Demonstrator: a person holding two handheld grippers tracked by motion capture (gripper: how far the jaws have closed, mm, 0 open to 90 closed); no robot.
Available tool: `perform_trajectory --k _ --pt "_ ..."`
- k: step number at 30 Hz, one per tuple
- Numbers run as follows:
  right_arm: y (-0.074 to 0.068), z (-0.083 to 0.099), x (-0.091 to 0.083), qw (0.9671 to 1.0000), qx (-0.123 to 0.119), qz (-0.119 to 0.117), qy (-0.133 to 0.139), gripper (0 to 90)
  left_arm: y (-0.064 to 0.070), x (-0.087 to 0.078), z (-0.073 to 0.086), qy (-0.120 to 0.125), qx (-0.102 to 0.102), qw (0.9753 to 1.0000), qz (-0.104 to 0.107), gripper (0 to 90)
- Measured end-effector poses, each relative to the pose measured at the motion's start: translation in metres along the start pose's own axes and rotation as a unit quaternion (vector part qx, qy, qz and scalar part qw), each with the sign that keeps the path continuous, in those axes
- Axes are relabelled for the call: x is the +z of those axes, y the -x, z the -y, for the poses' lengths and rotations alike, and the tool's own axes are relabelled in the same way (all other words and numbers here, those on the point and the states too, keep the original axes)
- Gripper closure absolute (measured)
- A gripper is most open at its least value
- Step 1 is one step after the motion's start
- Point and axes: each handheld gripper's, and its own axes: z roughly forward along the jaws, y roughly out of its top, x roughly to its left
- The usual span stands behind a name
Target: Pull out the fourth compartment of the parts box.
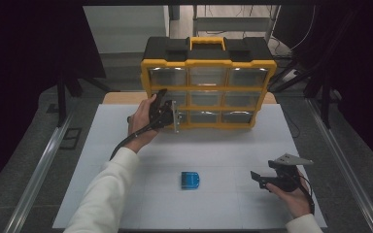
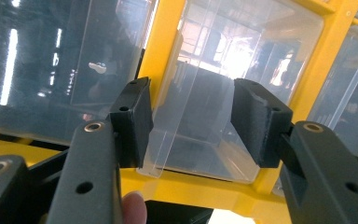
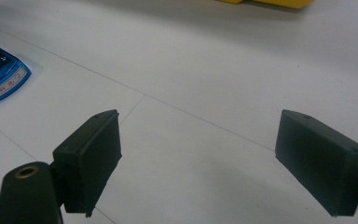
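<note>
A yellow and black organiser case (image 1: pixel 208 51) stands upright at the back of the white table top (image 1: pixel 223 145), its clear drawers facing me. My left gripper (image 1: pixel 171 116) is at the bottom-left drawer. In the left gripper view its pads (image 2: pixel 133 121) press both sides of that clear drawer's handle (image 2: pixel 200 116), beside a yellow frame post (image 2: pixel 165 42). A small blue flat item with a label (image 1: pixel 191 179) (image 3: pixel 0 74) lies on the table near the front. My right gripper (image 1: pixel 258 178) (image 3: pixel 200 140) hovers low over the table to the item's right, open and holding nothing.
The case's yellow carry handle (image 1: pixel 207 41) sits on top. Metal rails (image 1: pixel 39 165) run along both sides of the table over a grey floor. A strip of the case's yellow base (image 3: pixel 265 2) edges the right gripper view.
</note>
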Motion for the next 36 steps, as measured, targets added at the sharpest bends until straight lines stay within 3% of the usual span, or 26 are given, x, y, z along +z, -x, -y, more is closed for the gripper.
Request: perform_trajectory --k 6,13,19,36 --pt "0.0002 0.0002 -0.0002 1.0 0.0 0.001 0.0 14.8 0.0024 0.0004 0.0 0.0 0.014 0.9998 -0.012 50.8" --pt "0.0001 0.0003 -0.0005 1.0 0.003 0.001 -0.002 14.8 0.0012 0.0001 0.0006 0.003 0.013 0.9998 -0.018 56.5" --pt "0.0003 0.0003 -0.0007 1.0 0.003 0.002 -0.001 14.9 0.0023 0.0002 -0.0002 -0.002 0.03 0.9991 -0.032 62.5" --pt "0.0009 0.0004 -0.001 1.0 0.001 0.002 -0.001 14.9 0.0014 -0.0007 -0.0012 -0.001 0.022 0.9989 -0.042 72.3"
